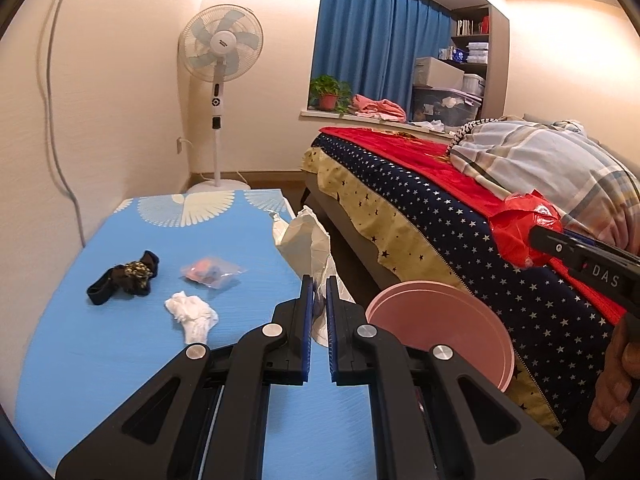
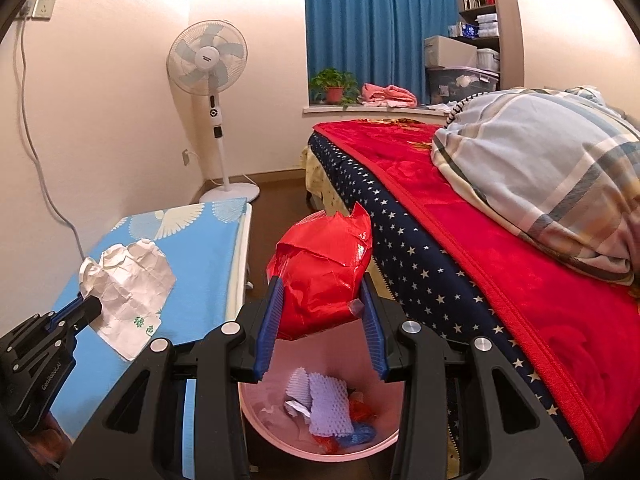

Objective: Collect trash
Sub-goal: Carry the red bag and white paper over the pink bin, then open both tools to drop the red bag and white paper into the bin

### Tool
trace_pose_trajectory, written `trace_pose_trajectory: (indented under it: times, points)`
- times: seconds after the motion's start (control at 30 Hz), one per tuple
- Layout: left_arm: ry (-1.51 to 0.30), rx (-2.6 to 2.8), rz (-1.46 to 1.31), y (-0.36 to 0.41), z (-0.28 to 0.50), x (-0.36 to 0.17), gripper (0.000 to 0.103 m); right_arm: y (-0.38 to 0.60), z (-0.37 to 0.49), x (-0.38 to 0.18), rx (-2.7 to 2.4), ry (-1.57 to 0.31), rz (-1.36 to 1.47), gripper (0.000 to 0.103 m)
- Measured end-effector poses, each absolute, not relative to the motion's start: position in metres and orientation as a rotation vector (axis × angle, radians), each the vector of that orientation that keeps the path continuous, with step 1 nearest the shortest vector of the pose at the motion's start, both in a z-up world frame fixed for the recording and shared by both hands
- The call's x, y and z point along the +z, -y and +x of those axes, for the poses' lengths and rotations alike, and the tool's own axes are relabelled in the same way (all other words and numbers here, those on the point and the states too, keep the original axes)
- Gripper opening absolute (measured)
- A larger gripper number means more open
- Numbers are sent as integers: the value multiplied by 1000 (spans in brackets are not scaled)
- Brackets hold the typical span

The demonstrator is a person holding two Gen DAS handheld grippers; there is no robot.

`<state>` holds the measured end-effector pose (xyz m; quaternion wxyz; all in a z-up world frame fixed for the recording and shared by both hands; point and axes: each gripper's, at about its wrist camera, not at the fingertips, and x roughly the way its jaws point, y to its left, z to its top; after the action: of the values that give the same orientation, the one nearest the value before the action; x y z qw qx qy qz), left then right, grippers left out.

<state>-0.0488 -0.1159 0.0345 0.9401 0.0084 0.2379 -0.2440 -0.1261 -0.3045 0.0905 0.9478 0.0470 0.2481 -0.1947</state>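
A: What fills the right side of both views?
B: A bed with a red blanket, a starry sheet along its edge, and a striped duvet bunched at the right.

A: And on the left?
B: A low table with a blue cover. In the left wrist view a dark cloth, a small clear bag and a white crumpled tissue lie on it, apart from each other.

A: Where's the bin?
B: A pink bin sits at the bottom centre of the right wrist view, between table and bed, with white mesh foam and scraps inside.

A: What is the right gripper doing?
B: Its jaws are partway apart, clamped on a crumpled red plastic bag, just above the bin's mouth.

A: And the left gripper?
B: Its jaws are nearly together, pinching a crumpled white paper. In the right wrist view that paper hangs at the left, over the table's edge.
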Motion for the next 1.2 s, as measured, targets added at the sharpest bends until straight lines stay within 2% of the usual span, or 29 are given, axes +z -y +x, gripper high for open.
trace_pose_trajectory:
  times: [1.03, 1.2]
  points:
    - [-595, -725, 40, 217, -24, -17, 6, 342, -104, 57, -570, -583, 136, 39]
    - [-612, -758, 40, 224, -23, -20, 7, 347, -103, 54, -580, -597, 158, 42]
